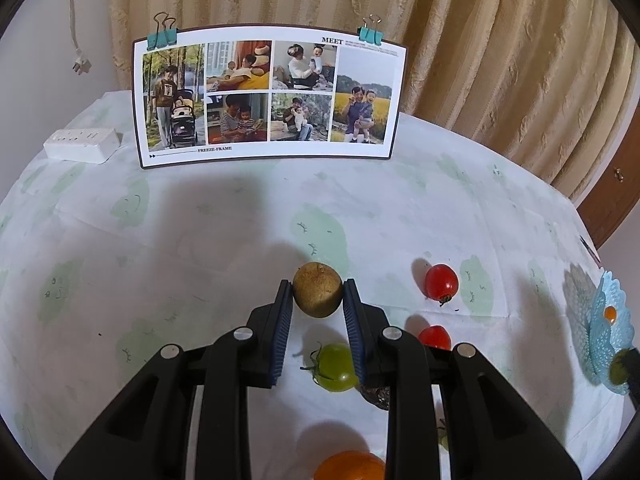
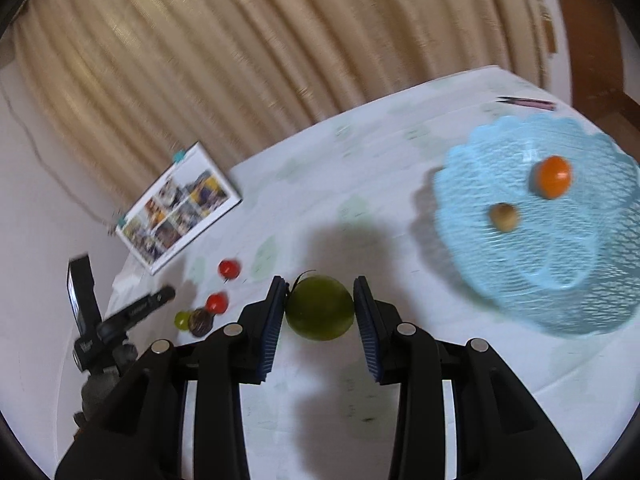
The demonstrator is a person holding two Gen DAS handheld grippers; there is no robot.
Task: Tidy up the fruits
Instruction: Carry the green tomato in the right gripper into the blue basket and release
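Left claw (image 1: pixel 318 300): clamped on a brown kiwi (image 1: pixel 318 295), held above the tabletop (image 1: pixel 200 240). Beneath it lie a green tomato (image 1: pixel 335 367), two red tomatoes (image 1: pixel 441 281), (image 1: pixel 435 337) and an orange (image 1: pixel 350 466), the last at the near edge.

Right claw (image 2: pixel 320 304): clamped on a green fruit (image 2: pixel 319 307), held off the tabletop; its shadow falls on the cloth.

Blue basket (image 2: pixel 500 272): toward the right edge, holding a small orange fruit (image 2: pixel 554 176) and a small brown fruit (image 2: pixel 504 217), apart from each other.

Photo board (image 1: pixel 266 94): upright near the far edge, two clips (image 1: pixel 162 38) on top. White power strip (image 1: pixel 82 145): just left of it.
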